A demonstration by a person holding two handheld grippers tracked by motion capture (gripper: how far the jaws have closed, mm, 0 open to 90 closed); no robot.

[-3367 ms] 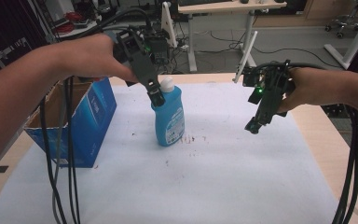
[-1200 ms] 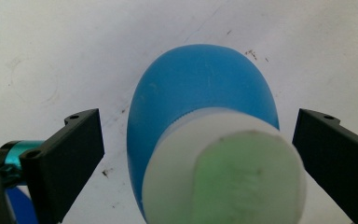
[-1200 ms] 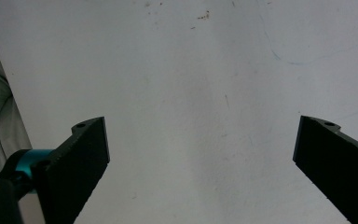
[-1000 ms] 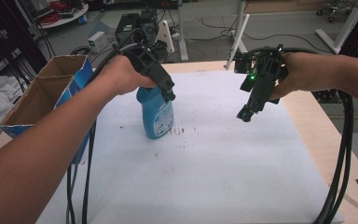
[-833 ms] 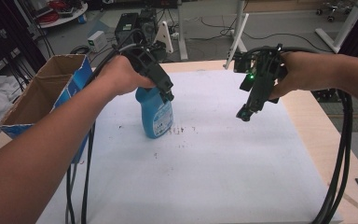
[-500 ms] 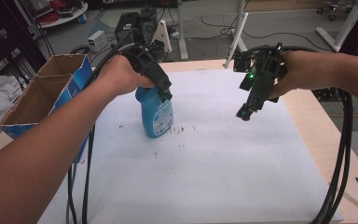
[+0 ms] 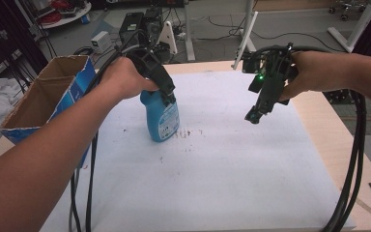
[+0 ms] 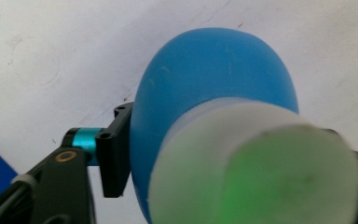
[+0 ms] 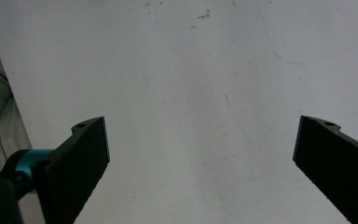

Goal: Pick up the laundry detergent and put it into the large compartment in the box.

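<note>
Upright on white table cover (image 7: 232, 169), left of centre, stood blue bottle (image 7: 162, 118) with pale cap. Left gripper (image 7: 168, 96) came down from above, jaws clamped on bottle's neck just under cap; left gripper view looked down past cap onto blue shoulder (image 8: 214, 79), one jaw pressed against bottle's side. Right gripper (image 7: 253, 115) hung above cover, well apart from bottle, jaws spread wide with nothing between them. Cardboard box (image 7: 38, 96) sat at table's left edge, near bottle.
</note>
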